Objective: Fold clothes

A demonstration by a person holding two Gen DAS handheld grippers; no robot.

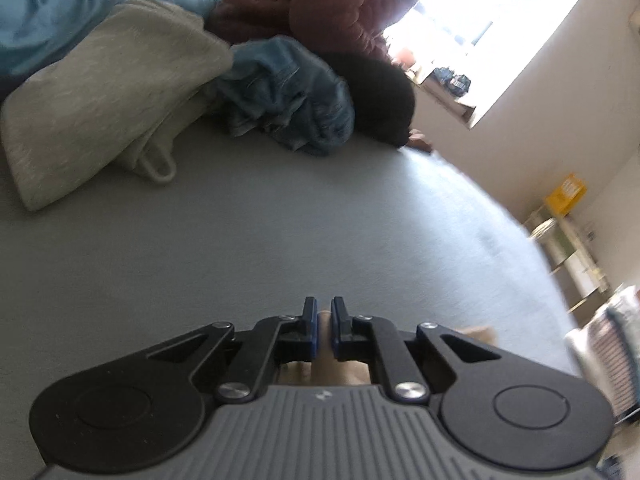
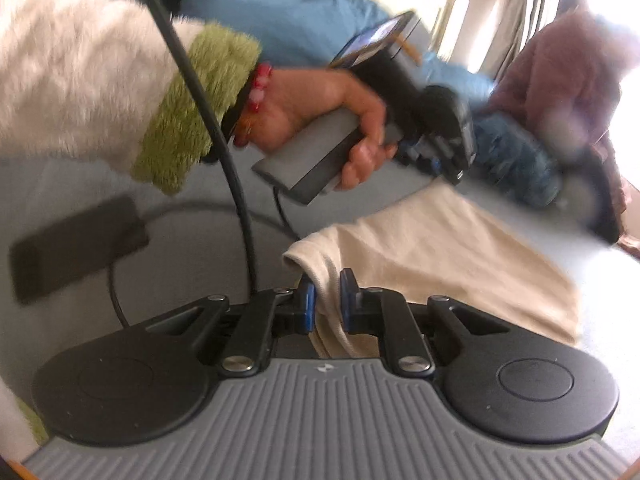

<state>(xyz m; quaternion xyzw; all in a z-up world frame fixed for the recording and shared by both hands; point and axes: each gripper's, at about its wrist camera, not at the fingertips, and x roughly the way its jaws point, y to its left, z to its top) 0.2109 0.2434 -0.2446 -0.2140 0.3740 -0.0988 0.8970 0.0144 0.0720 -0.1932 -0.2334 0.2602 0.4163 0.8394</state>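
Count, by kind:
Grippers: two – left gripper [image 1: 324, 312], right gripper [image 2: 327, 292].
Hands visible: one [image 2: 320, 120].
Garments on bed: cream garment [image 2: 440, 264], grey-white garment [image 1: 108, 96], blue denim garment [image 1: 288, 96], maroon quilted jacket [image 1: 304, 4] – four.
Black box with cable: one [image 2: 76, 248].

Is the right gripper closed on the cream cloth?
Yes: the right gripper pinches a bunched edge of the cream cloth.

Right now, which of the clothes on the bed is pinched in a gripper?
The cream garment, lying flat: the right gripper pinches its edge. The blue jeans and maroon jacket sit heaped farther back, untouched.
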